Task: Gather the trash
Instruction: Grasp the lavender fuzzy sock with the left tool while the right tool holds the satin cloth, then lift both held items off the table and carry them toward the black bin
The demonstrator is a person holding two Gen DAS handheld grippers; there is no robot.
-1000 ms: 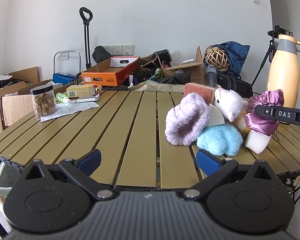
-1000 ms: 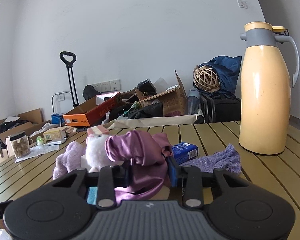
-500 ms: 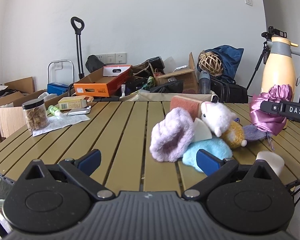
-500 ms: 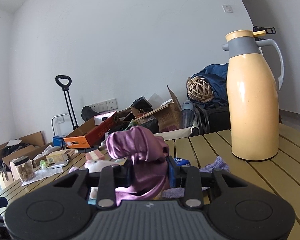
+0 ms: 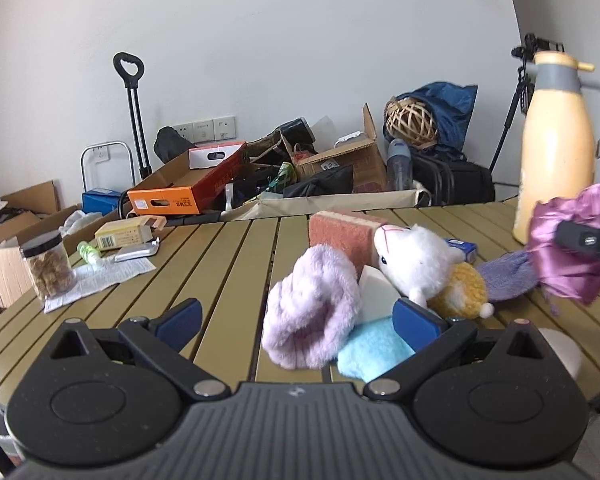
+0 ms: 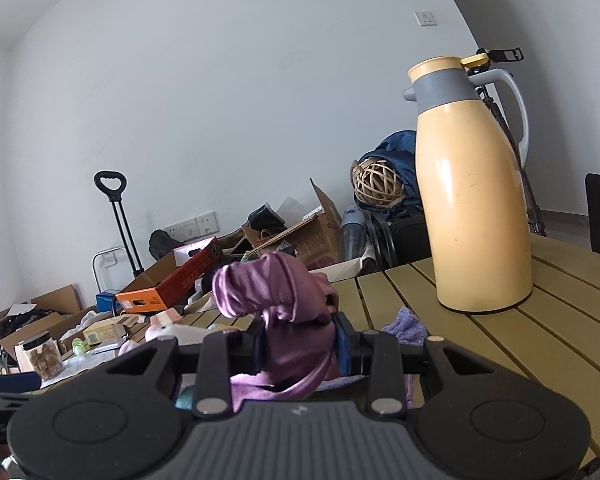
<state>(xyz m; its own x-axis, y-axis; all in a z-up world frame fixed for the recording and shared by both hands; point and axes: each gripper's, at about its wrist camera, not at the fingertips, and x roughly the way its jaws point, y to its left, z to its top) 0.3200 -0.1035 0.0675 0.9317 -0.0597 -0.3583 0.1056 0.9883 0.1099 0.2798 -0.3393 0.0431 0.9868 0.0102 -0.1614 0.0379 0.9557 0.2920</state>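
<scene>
My right gripper [image 6: 300,346] is shut on a shiny purple cloth [image 6: 284,320] and holds it above the slatted table [image 6: 500,320]. The same cloth [image 5: 568,256] shows at the right of the left wrist view, clamped by the right gripper's finger. My left gripper [image 5: 296,320] is open and empty, low over the table's near edge. Just ahead of it lies a pile: a lilac fluffy cloth [image 5: 312,312], a light blue fluffy cloth [image 5: 372,350], a white plush toy [image 5: 416,264], a pink sponge [image 5: 344,230] and a white wedge [image 5: 376,296].
A tall yellow thermos jug [image 6: 472,208] stands at the table's right. A jar [image 5: 48,268], paper sheet [image 5: 100,280], small green bottle [image 5: 88,250] and box [image 5: 128,232] sit at the table's left. A white cup [image 5: 560,350] lies by the right edge. Boxes and bags crowd the floor behind.
My right gripper has lifted the purple cloth higher and to the right, off the pile. My left gripper has moved closer to the pile, now nearer its right finger.
</scene>
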